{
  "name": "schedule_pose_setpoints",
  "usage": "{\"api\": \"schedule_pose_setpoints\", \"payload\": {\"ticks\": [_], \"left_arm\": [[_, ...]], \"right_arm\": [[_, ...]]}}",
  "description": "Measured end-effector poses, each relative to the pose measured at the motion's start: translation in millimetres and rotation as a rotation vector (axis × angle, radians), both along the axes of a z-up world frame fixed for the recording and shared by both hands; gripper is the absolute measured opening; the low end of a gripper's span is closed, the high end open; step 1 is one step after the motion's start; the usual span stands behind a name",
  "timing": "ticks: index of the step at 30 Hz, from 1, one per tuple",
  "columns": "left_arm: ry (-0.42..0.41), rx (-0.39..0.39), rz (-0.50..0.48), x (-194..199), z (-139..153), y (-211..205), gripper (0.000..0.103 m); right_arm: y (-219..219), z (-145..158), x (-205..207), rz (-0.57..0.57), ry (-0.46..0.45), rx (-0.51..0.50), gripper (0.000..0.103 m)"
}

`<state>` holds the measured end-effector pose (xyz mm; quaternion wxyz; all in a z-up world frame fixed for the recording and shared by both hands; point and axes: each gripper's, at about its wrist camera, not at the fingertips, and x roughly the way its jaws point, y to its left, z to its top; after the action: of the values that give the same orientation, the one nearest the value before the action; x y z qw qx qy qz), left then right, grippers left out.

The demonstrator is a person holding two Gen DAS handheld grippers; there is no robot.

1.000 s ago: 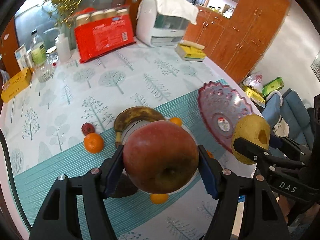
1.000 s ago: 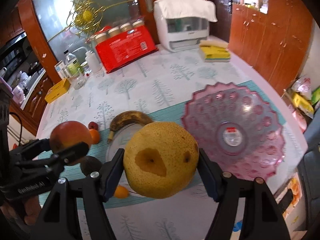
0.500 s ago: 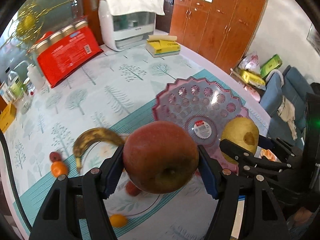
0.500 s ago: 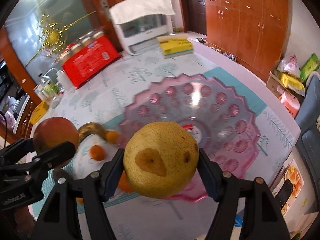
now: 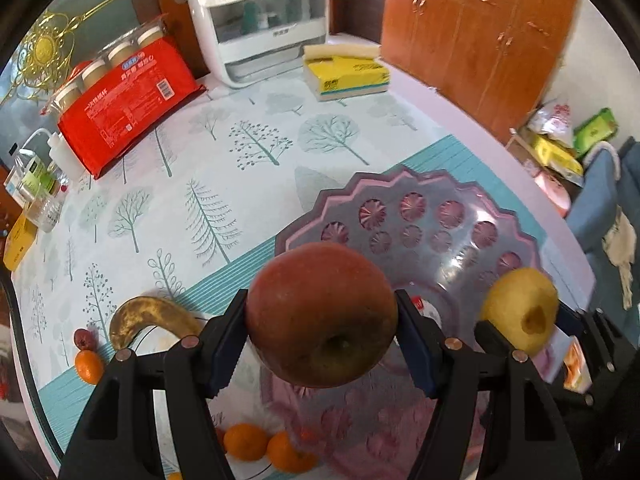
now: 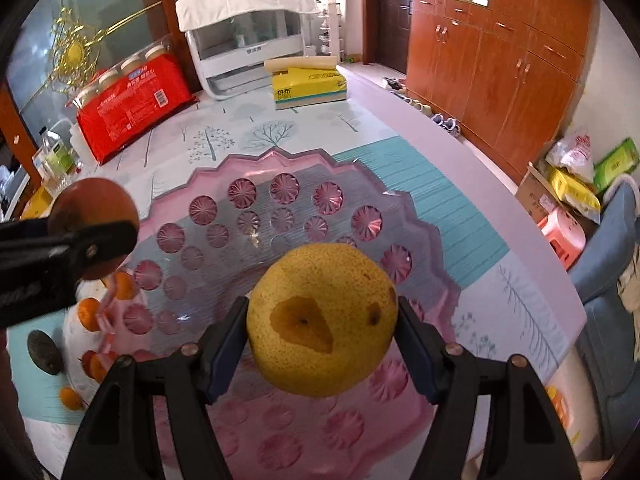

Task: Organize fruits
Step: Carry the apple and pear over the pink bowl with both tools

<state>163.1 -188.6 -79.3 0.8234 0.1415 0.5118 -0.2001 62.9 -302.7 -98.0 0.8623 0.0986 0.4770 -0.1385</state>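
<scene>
My left gripper (image 5: 322, 332) is shut on a red apple (image 5: 320, 316), held above the near left part of a pink glass fruit bowl (image 5: 404, 216). Its apple (image 6: 94, 222) also shows at the left of the right wrist view. A yellow pear (image 6: 322, 320) is clamped in my right gripper (image 6: 322, 328), hanging over the bowl (image 6: 280, 196). In the left wrist view that pear (image 5: 520, 316) hangs at the right. A brown banana (image 5: 148, 316), small oranges (image 5: 246, 442) and a small red fruit (image 5: 83, 339) lie left of the bowl.
A red pack of jars (image 5: 124, 96), a white appliance (image 5: 264, 20) and a yellow tissue pack (image 5: 344, 76) stand at the back of the table. Bottles (image 5: 36, 176) stand at the far left. The table edge (image 6: 500, 200) runs to the right, with cabinets (image 6: 500, 52) beyond. A dark avocado (image 6: 44, 351) lies left.
Both grippers have moved right and down with their fruits, from over the banana and white plate to above the pink bowl, which now looms larger beneath them.
</scene>
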Motion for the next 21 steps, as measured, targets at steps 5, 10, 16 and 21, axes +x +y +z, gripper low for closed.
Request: {"api": "schedule_pose_setpoints", "payload": {"ticks": [5,10,16,21], "left_arm": [[0.024,0.053,0.028,9,-24,-14,0.068],[0.055,0.095,0.036,9,-44,-25,0.068],[0.07,0.131,0.034,9,-59,-35,0.068],[0.074,0.155,0.03,8,-65,-41,0.068]], "right_arm": [[-6,-13,10,0.051,0.035,-0.02,0.071],[-6,-25,15,0.102,0.07,-0.023,0.071],[-5,-33,16,0.149,0.097,-0.038,0.071],[-3,-36,19,0.176,0.101,-0.053,0.072]]}}
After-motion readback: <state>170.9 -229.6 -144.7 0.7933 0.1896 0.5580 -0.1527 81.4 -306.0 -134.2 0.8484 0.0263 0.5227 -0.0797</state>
